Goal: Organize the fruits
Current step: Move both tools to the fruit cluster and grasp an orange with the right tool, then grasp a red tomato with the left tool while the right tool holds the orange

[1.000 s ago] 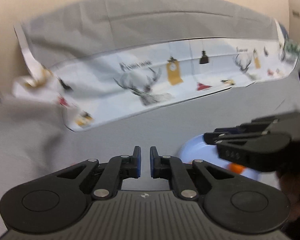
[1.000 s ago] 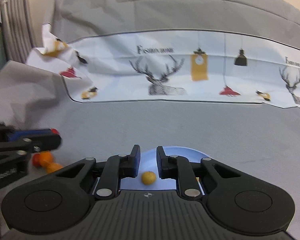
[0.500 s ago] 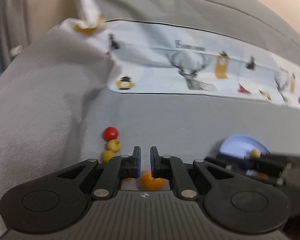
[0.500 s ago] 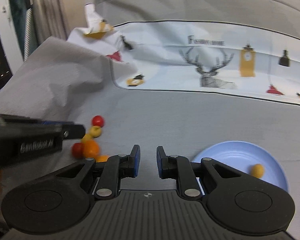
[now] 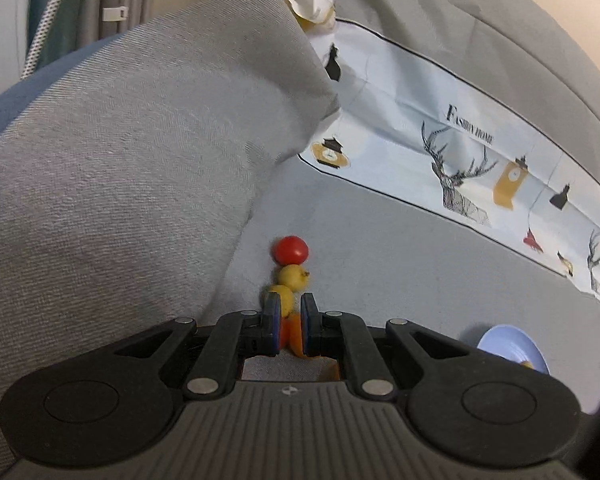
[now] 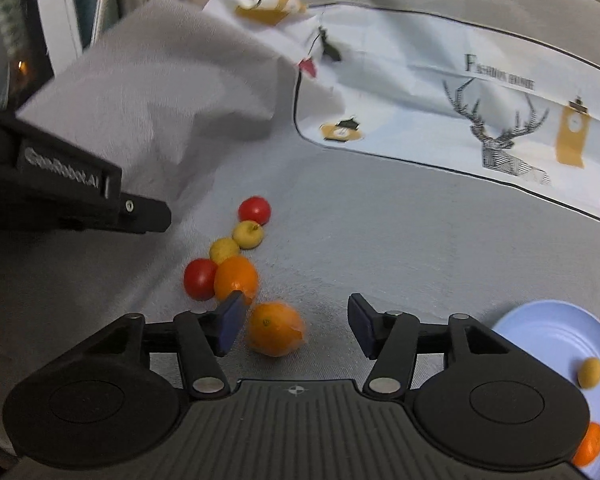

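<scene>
Six small fruits are lying loose in a close cluster on the gray cover: two red tomatoes (image 6: 254, 210), two yellow fruits (image 6: 248, 235) and two oranges. Compared with half a second earlier, the right tongs (image 6: 294, 326) are now standing spread wide, where their tips were nearly together, and they are now bracketing the nearer orange (image 6: 275, 333), which is lying closer to the left tip than to the right one. This is reading as the start of a pick, with the orange not yet pinched. The left tongs (image 5: 286, 322) are holding their tips nearly pressed together, gripping nothing, and have moved in over the yellow fruits. The blue plate (image 6: 556, 328) is sitting well apart to the right, already carrying one yellow fruit (image 6: 590, 372) and one orange (image 6: 589, 449), so the sorting is judged partly done. Room is tightest on the left, where the second orange (image 6: 236, 280) is touching the spread left tip and a raised fold of gray cloth (image 6: 152, 92) is rising just beside the cluster. Bare cover is lying open between the cluster and the plate, giving a free path for carrying.
</scene>
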A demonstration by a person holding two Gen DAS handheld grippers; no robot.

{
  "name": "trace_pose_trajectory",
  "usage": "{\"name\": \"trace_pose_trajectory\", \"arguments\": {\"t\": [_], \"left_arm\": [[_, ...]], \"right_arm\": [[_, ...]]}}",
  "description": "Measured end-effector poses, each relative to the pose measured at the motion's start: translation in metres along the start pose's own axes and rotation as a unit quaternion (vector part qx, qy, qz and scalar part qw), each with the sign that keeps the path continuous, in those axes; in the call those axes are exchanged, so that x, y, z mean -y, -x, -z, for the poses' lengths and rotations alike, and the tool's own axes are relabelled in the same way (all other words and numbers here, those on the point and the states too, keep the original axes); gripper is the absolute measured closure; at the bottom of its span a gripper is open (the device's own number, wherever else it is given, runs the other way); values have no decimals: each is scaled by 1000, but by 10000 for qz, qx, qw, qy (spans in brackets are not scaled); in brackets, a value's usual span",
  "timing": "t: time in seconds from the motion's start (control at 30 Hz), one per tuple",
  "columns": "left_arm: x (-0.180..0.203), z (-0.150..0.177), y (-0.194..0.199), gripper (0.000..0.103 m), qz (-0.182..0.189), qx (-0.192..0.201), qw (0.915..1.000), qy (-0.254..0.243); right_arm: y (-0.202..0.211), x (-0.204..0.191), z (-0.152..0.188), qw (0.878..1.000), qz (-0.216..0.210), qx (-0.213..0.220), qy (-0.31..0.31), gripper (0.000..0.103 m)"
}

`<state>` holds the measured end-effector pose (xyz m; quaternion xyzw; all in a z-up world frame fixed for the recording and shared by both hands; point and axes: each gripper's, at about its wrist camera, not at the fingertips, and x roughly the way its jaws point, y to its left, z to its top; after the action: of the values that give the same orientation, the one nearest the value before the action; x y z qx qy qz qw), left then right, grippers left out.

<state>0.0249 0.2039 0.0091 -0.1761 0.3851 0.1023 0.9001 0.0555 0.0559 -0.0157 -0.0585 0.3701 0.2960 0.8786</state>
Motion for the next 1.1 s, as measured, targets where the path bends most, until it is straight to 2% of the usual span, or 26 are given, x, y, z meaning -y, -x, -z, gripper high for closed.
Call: {"name": "trace_pose_trajectory", "arguments": {"t": [0.2, 0.23, 0.27, 0.43, 0.57, 0.73, 0.8, 0.87, 0.9, 0.97, 1.1], "left_arm": [[7, 3, -5, 93, 50, -39, 9998, -190], [8, 3, -6, 93, 48, -43, 9998, -204], [9, 3, -7, 93, 52, -54, 9998, -206], [8, 3, -13, 93, 61, -172, 9997, -152], [11, 5, -20, 92, 82, -334, 9991, -236], [17, 8, -26, 90, -236, -361, 9977, -524], [21, 9, -31, 90, -640, -375, 9947, -717], [24, 12, -39, 90, -911, -493, 9904, -913], [25, 13, -43, 89, -935, -563, 9894, -958], [26, 15, -49, 78, -943, -668, 9882, -1004], [28, 15, -57, 71, -985, -701, 9865, -1103]], "right_arm": [[-30, -4, 4, 9983, -178, -532, 158, 47], [-31, -3, 6, 9981, -218, -565, 146, 51], [-32, -2, 6, 9978, -246, -600, 125, 64], [-20, 2, 10, 9987, -159, -450, 154, 65], [9, 12, 15, 9993, -192, -330, -10, 65], [52, 20, 43, 9994, -226, -237, 70, 64], [65, 24, 57, 9996, -223, -165, 5, 64], [67, 22, 64, 9995, -151, -294, 15, 65], [69, 20, 65, 9996, -168, -230, 71, 65], [69, 18, 67, 9994, -201, -234, 180, 64], [56, 19, 67, 9988, -146, -431, 171, 64]]}}
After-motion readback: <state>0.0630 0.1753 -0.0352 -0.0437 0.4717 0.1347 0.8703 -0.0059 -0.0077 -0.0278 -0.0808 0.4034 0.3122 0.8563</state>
